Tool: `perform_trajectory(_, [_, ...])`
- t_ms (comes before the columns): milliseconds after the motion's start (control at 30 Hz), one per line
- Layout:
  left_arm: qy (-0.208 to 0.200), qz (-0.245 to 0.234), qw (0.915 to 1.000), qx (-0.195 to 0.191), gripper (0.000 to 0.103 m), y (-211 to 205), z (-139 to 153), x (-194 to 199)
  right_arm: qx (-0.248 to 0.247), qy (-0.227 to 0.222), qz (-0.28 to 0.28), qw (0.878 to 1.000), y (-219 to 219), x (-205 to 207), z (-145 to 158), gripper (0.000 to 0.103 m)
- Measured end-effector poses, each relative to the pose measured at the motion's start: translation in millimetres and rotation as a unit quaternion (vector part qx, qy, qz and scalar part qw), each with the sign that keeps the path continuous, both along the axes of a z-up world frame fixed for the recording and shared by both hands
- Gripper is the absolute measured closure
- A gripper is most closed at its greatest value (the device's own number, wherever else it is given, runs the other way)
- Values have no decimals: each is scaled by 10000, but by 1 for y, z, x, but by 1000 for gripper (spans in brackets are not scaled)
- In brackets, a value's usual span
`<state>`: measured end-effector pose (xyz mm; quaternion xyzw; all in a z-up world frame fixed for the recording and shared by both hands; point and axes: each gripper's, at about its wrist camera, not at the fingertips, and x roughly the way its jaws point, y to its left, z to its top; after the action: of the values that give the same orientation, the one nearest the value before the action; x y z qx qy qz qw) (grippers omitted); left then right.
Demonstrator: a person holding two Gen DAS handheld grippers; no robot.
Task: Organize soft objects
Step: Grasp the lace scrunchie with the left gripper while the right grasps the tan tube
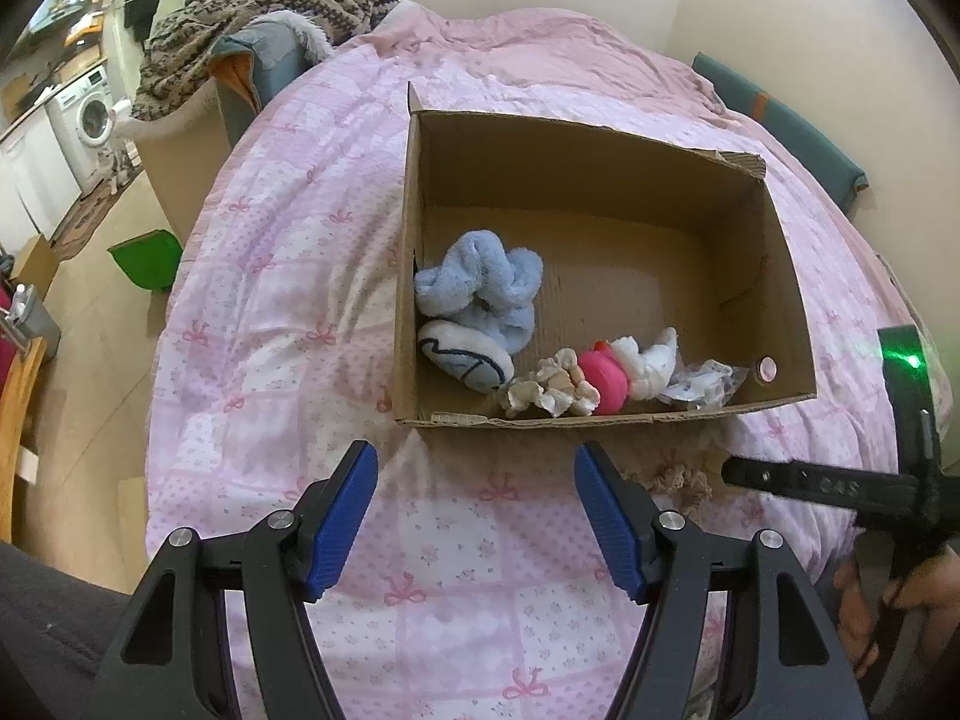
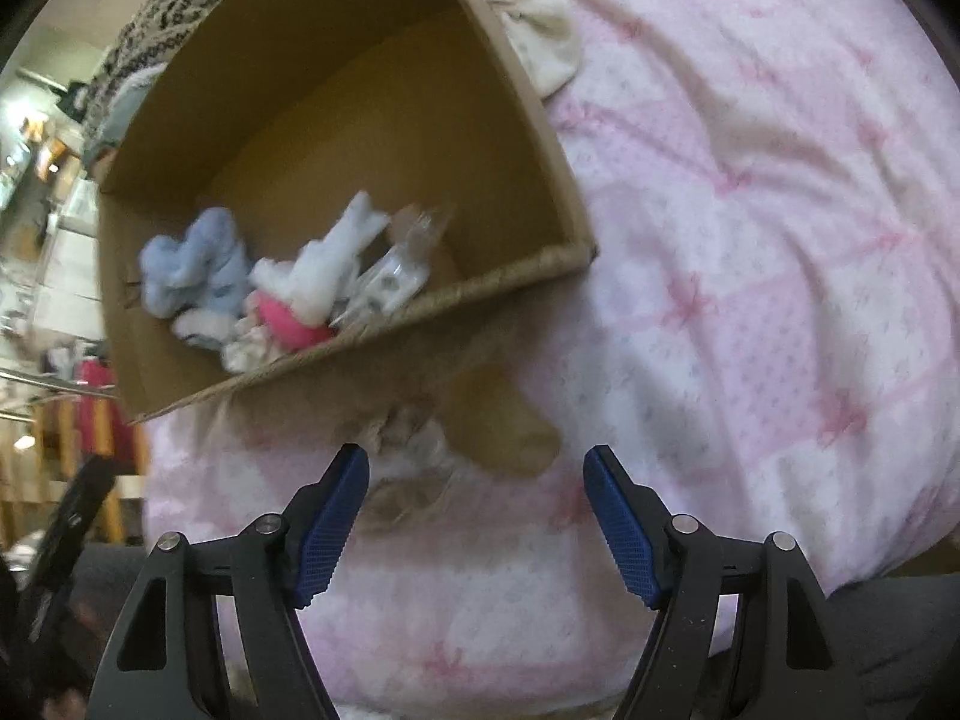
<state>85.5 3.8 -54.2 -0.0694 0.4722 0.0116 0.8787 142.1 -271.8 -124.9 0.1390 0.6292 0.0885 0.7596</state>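
Pink patchwork quilt (image 1: 288, 276) covers the bed, and on it sits an open cardboard box (image 1: 600, 150), the biggest thing within reach. Inside the box, crowded along its near wall, lie a pale blue fluffy toy (image 1: 486, 282), a white slipper-like piece with dark stitching (image 1: 462, 357), a crumpled cream fabric piece (image 1: 552, 390), a pink and white plush (image 1: 624, 369) and a small clear plastic packet (image 1: 702, 387); the far half of the box floor is bare. Outside, touching the box's near wall, a beige lacy sock (image 2: 456, 438) lies on the quilt, and another cream sock (image 2: 540, 36) rests against the box's far side in the right wrist view. The left gripper (image 1: 476, 519) hovers over the quilt short of the box with its jaws wide apart and nothing between them; the right gripper (image 2: 477, 519) points at the beige sock, jaws likewise spread and empty. My judgement is that this sock is the next pick. Because it lies pressed against the cardboard, a jaw could catch the box wall and shove the light box, or pinch a fold of quilt along with the thin fabric, so the sock slips free on the lift.
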Motion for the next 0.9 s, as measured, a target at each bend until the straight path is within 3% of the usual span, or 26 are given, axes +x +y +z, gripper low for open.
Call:
perform_trajectory(133, [17, 1, 10000, -37, 38, 0, -2, 0, -88, 131, -252, 9996, -9, 9, -10, 24])
perform_trajectory(200, [51, -16, 10000, -63, 38, -1, -3, 1, -6, 263, -271, 9993, -11, 13, -18, 32])
perform_trajectory(300, [71, -68, 9999, -36, 38, -6, -5, 2, 162, 317, -184, 9992, -6, 19, -24, 52])
perform_trajectory(367, [48, -114, 9999, 20, 38, -10, -5, 2, 106, 288, -21, 9995, 1, 21, -25, 72])
perform_trajectory(500, [22, -168, 9998, 64, 38, -12, -5, 1, -3, 218, 390, 9990, 16, 16, -21, 91])
perform_trajectory(767, [21, -151, 9998, 85, 38, -12, -4, 0, 530, 239, 1387, 9886, 61, -5, -16, 95])
perform_trajectory(900, [111, -79, 9999, 44, 38, -6, -8, 1, 668, 19, 1786, 9817, 74, -25, 2, 95])
